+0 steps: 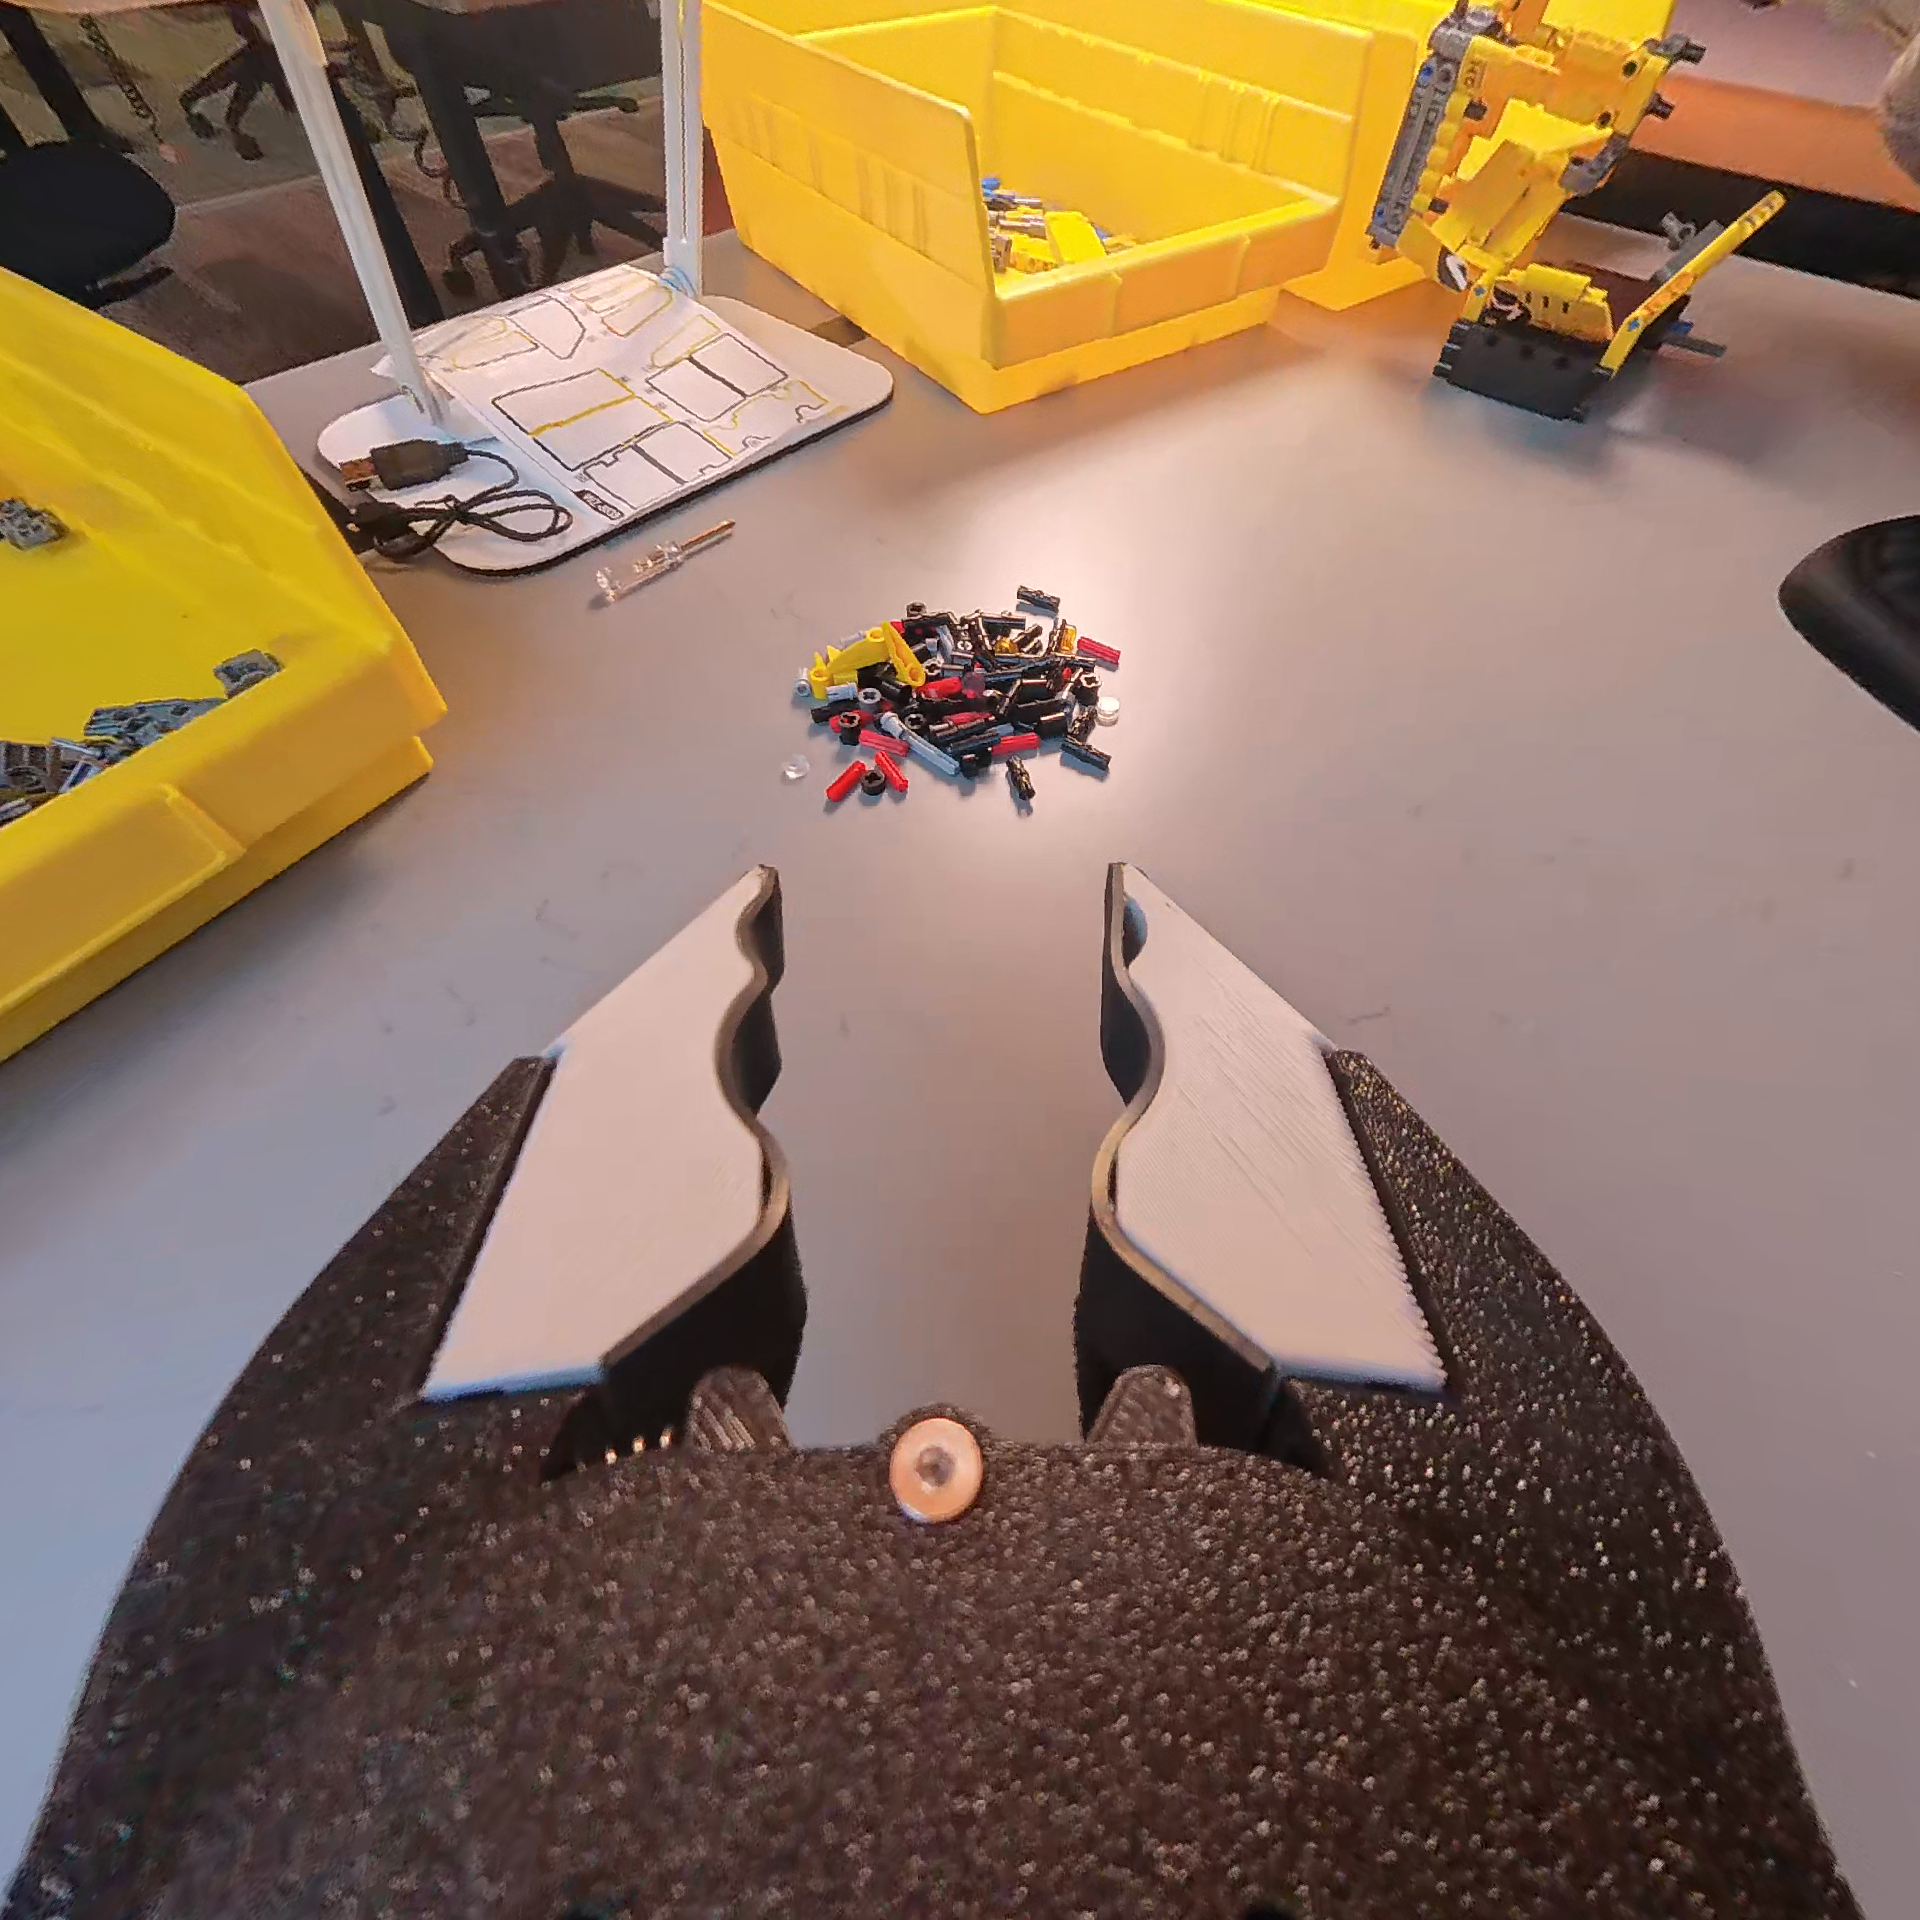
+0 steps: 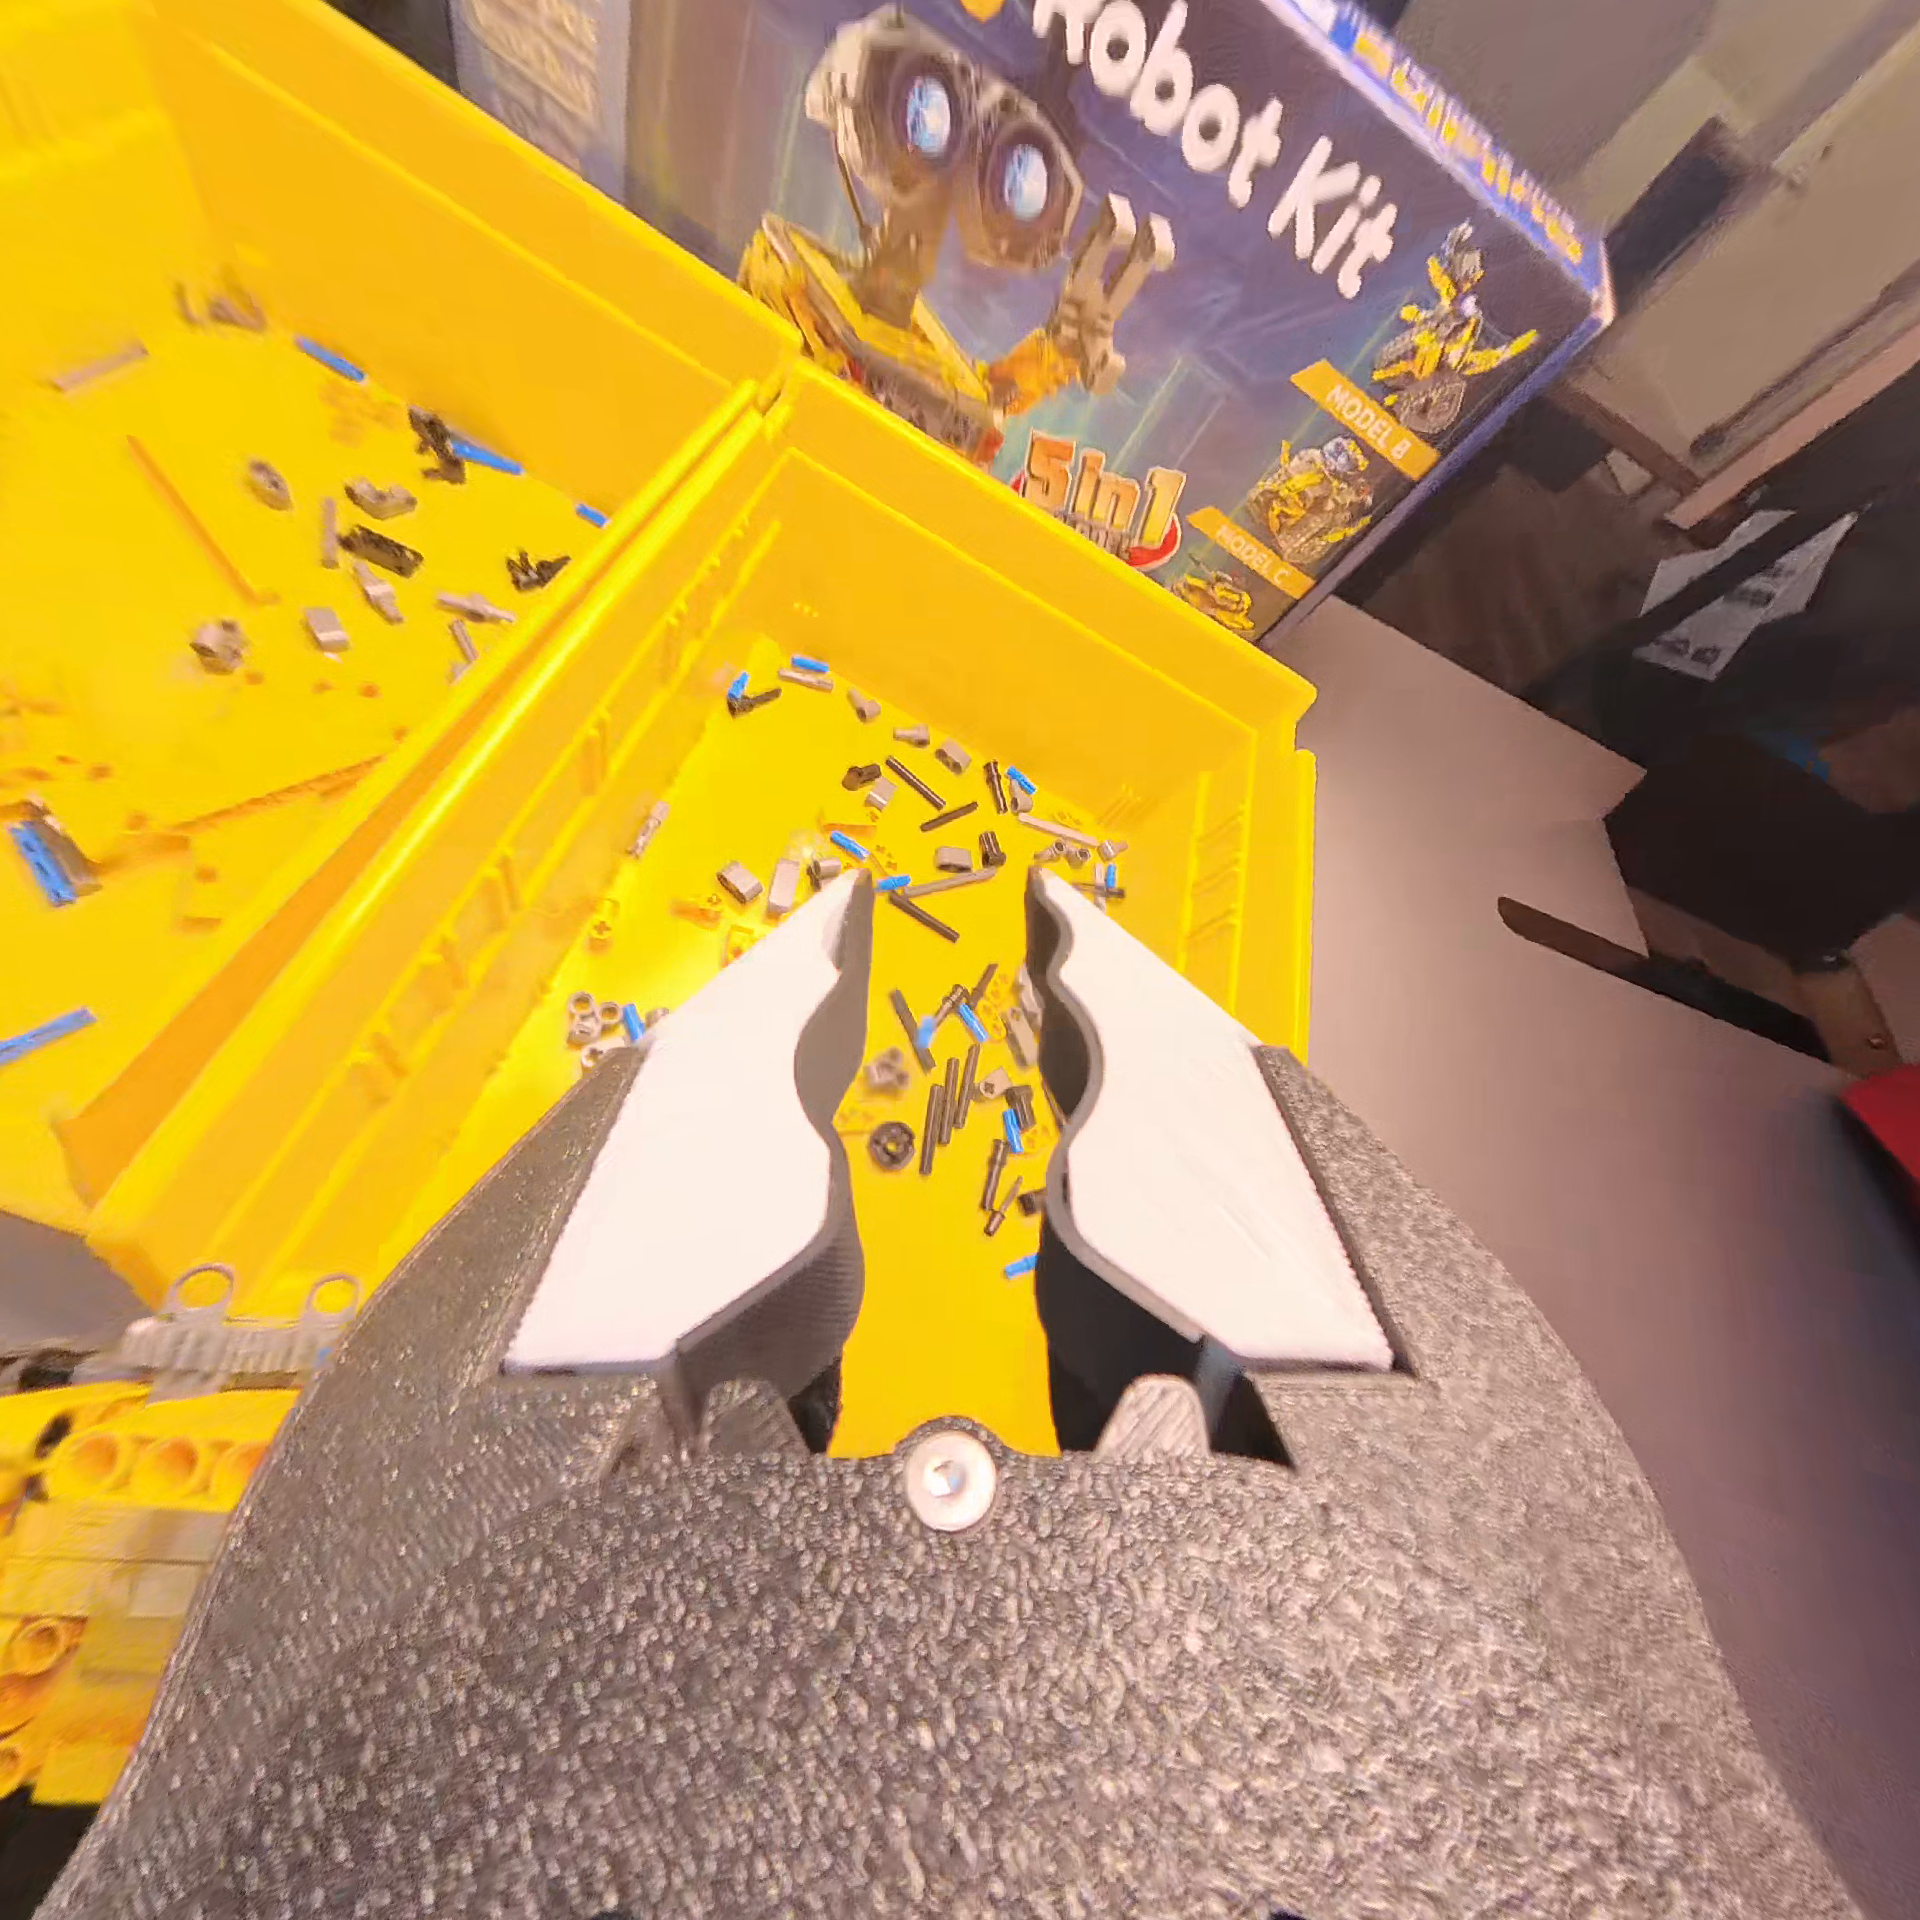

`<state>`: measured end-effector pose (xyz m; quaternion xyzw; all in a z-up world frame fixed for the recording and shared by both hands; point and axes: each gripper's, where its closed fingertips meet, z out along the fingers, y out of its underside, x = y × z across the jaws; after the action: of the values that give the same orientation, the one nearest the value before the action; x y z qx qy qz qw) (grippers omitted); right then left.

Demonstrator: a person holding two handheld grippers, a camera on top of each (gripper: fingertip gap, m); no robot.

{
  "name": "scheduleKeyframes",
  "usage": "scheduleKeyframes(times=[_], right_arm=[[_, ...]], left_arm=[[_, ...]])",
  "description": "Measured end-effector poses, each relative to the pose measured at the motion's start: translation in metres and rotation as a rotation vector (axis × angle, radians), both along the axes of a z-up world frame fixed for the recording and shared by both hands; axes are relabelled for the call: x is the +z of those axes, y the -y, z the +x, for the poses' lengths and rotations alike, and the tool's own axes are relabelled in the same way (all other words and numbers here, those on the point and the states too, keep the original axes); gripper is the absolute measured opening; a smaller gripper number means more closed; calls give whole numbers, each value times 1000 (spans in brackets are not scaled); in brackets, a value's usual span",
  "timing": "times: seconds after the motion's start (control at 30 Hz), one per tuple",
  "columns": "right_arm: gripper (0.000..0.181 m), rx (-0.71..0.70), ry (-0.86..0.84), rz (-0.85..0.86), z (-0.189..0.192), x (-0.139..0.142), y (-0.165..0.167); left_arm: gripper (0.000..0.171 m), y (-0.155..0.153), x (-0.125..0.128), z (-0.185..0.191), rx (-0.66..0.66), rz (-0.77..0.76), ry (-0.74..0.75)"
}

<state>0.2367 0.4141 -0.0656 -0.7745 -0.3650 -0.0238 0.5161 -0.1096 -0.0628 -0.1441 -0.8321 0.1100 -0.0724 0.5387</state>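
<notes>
**Yellow bins, loose building pieces, two empty grippers**

Left wrist view, largest first:
- Flat grey tabletop point(image 1: 1351, 727) across the whole view.
- Big yellow plastic bin point(image 1: 1039, 291) at 12 o'clock, with a second yellow bin point(image 1: 208, 675) at 9 o'clock, both with a few pieces inside.
- Part-built yellow brick model point(image 1: 1507, 208) at 1 o'clock.
- White pad with a printed sheet point(image 1: 623, 395) at 11 o'clock, a black cable point(image 1: 457, 499) coiled on it.
- Left gripper point(image 1: 942, 873) over bare table, fingers spread wide, gripping nothing.
- Small heap of black, red and yellow pieces point(image 1: 961, 696) at 12 o'clock, near the fingertips but apart from them.
- Clear-handled little driver point(image 1: 665, 561) lying between heap and pad.

Right wrist view, largest first:
- Dark blue kit box point(image 2: 1143, 312) standing at 12 to 1 o'clock.
- Open-topped yellow bin point(image 2: 1039, 623) directly under the right gripper point(image 2: 948, 878), a neighbouring yellow bin point(image 2: 416, 260) touching it at 10 o'clock.
- Fingers roughly half apart, narrower than the left pair, holding nothing.
- Scattered grey, black and blue pins point(image 2: 935, 1091) on the bin floor beneath and between the fingers. Contact with them impossible to tell.
</notes>
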Motion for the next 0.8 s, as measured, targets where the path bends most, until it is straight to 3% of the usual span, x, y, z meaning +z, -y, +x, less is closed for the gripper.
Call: scheduleKeyframes(times=[0.1, 0.23, 0.4, 0.63, 0.8], right_arm=[[31, 109, -146, 81, -21, 34, 29], [35, 312, -282, 12, -50, 55, 95], [39, 415, -258, -59, -49, 36, 164], [39, 449, -300, -52, -42, 14, 217], [39, 536, -335, -22, -74, 6, 251]], left_arm=[[61, -1, -3, 1, -3, -11, 0], [61, -1, -4, 5, -20, -15, -21], [61, 1, 1, 7, -28, 3, -33], [61, 2, 3, 11, -38, 11, -35], [62, 2, 3, 8, -27, 14, -30]])
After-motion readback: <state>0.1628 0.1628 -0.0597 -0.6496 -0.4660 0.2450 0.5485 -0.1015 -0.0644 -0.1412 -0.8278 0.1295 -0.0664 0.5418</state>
